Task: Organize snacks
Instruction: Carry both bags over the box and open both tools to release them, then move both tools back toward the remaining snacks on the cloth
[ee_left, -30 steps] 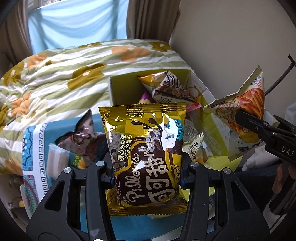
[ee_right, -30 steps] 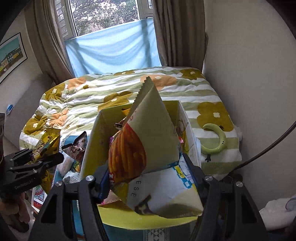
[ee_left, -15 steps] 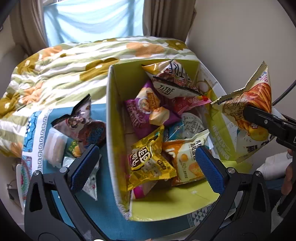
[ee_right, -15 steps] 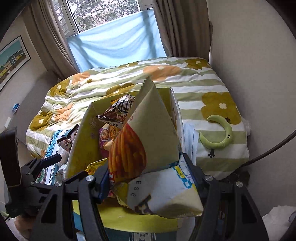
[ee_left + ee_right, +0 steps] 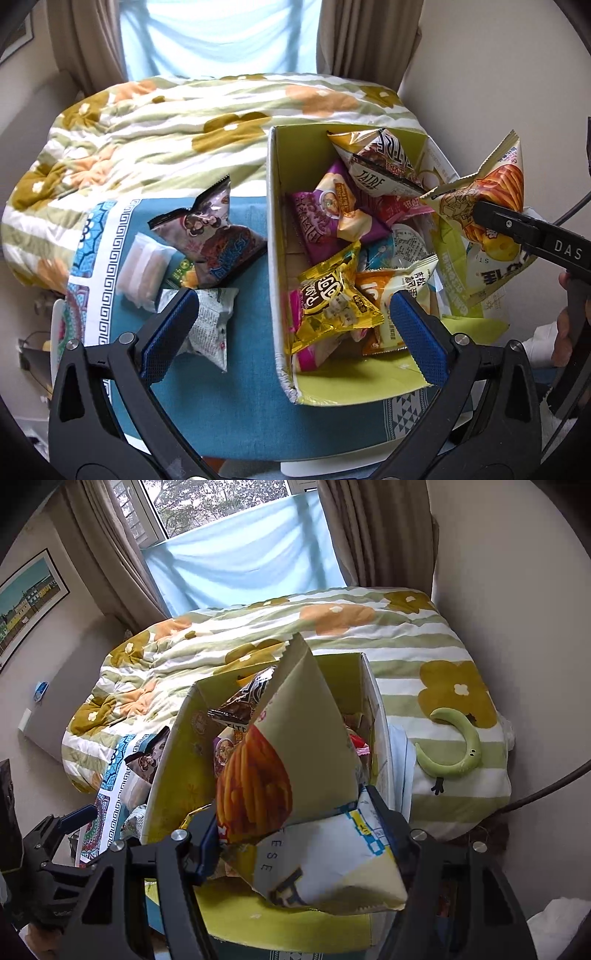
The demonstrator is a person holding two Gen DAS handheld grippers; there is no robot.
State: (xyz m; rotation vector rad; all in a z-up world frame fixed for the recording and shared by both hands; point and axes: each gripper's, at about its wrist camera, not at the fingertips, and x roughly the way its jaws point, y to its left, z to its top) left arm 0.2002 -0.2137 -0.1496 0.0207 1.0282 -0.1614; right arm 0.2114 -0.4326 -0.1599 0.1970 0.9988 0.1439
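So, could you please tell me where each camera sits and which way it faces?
Left wrist: on the open left gripper, angled down at the snack box and blue cloth; its own fingers show.
Right wrist: on the right gripper, angled down over the box, shut on the cheese snack bag.
Shared: box, bag, floral quilt, each other's gripper.

- box [image 5: 275, 258] floor mostly covered by piled packets; near right corner hidden behind the left gripper's finger [image 5: 417, 332]
- cheese snack bag [image 5: 295, 775] blocks most of the box interior in the right wrist view; its lower edge passes behind the right gripper [image 5: 295, 834]
- small green packet [image 5: 183, 271] largely under the dark purple bag [image 5: 218, 240]; print unreadable
- hand [image 5: 567, 332] at right edge cut off, partly behind the handle
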